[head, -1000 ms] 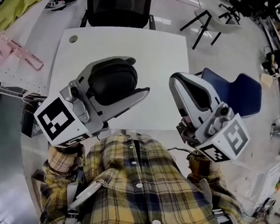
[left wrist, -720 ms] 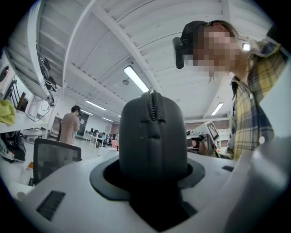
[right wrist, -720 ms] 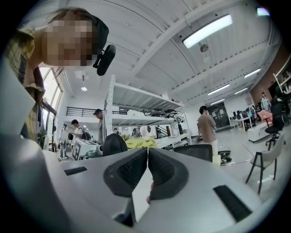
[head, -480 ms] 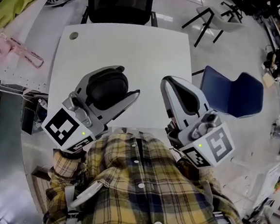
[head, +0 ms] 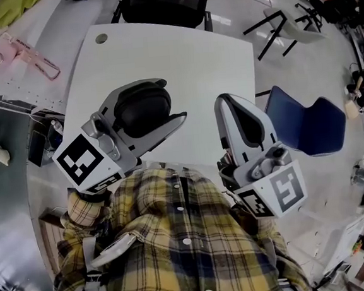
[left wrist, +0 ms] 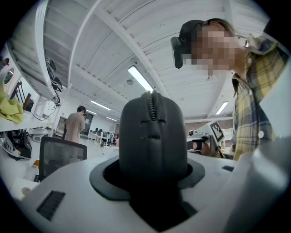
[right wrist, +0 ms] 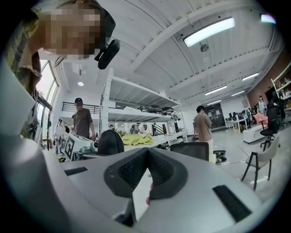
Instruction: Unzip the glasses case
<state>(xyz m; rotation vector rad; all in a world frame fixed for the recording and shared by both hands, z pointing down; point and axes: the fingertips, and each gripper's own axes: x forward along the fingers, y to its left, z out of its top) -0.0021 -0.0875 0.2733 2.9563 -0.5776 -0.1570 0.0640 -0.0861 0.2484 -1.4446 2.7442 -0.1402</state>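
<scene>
My left gripper (head: 142, 111) jaws are clamped on the dark grey hard-shell zippered glasses case (left wrist: 152, 136), held over the white table (head: 181, 59). My right gripper (right wrist: 148, 157) jaws are closed, empty. Case looks stiff, light; I'd pinch the zipper pull.

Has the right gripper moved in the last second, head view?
Yes, slightly. The right gripper has shifted toward the person's left, away from the blue chair: the gap between them is wider, and its marker cube sits nearer the plaid shirt.

Head view: steep down over table (head: 162, 67). Tool views: close behind jaws, tilted up, sharing ceiling (left wrist: 113, 41).
</scene>
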